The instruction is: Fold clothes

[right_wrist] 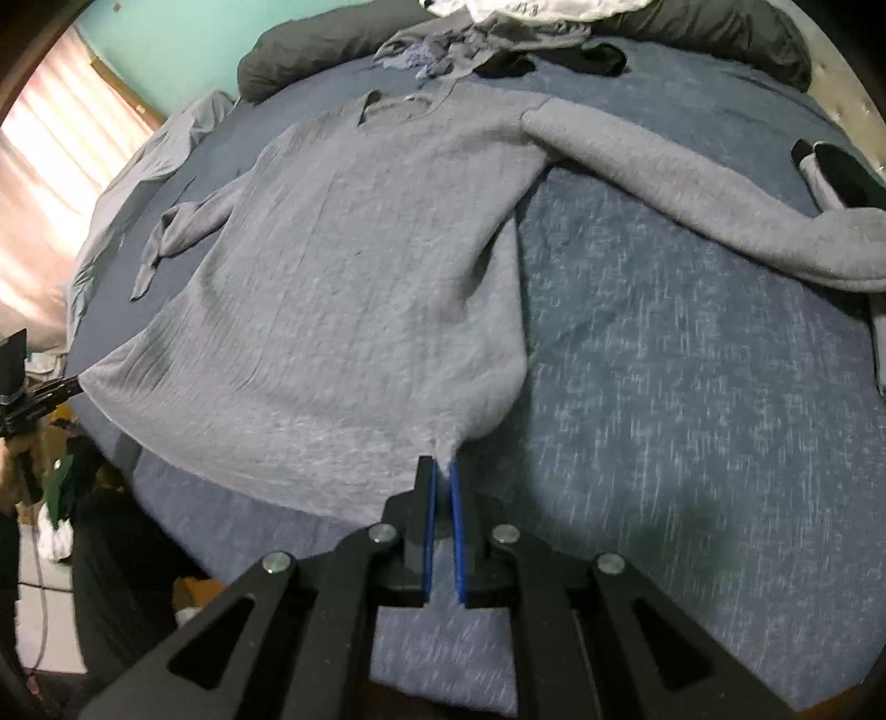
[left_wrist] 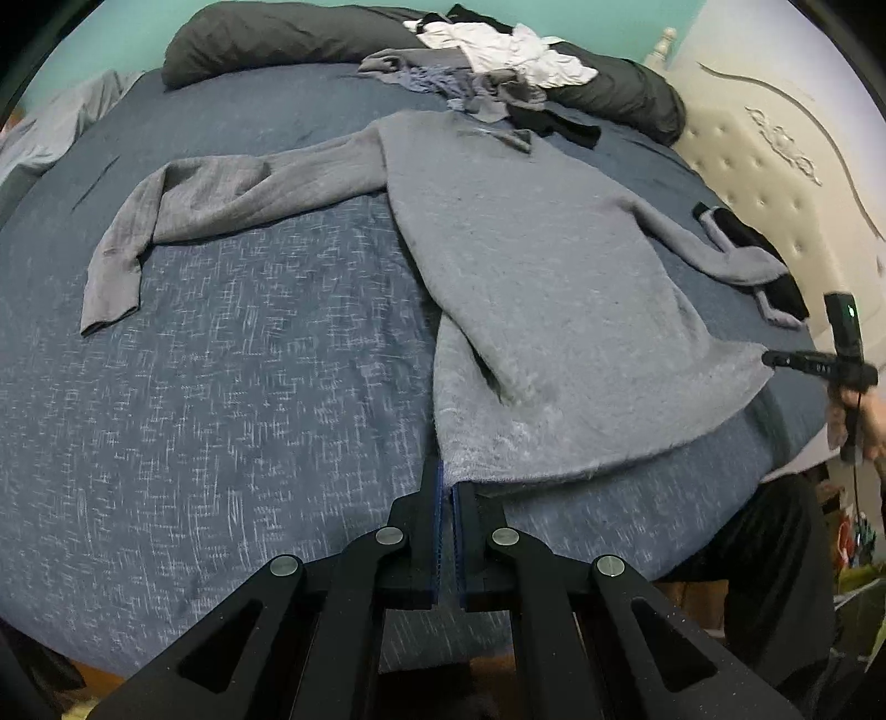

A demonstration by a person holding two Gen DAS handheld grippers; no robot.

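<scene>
A grey sweater [left_wrist: 531, 266] lay spread on the blue-sheeted bed [left_wrist: 232, 387], its hem at the near edge, where the left gripper [left_wrist: 447, 476] was clenched on one bottom corner and the right gripper [right_wrist: 440, 468] on the other. Only the left wrist view showed the cream tufted headboard [left_wrist: 775, 183] and the whole left sleeve. Only the right wrist view showed the curtained window [right_wrist: 61, 166] and the neckline.

Sweater [left_wrist: 498, 266] lies spread mid-frame on the bed [left_wrist: 221, 387], clothes pile [left_wrist: 487, 61] behind it up top, pillow [left_wrist: 277, 39] upper left.
</scene>
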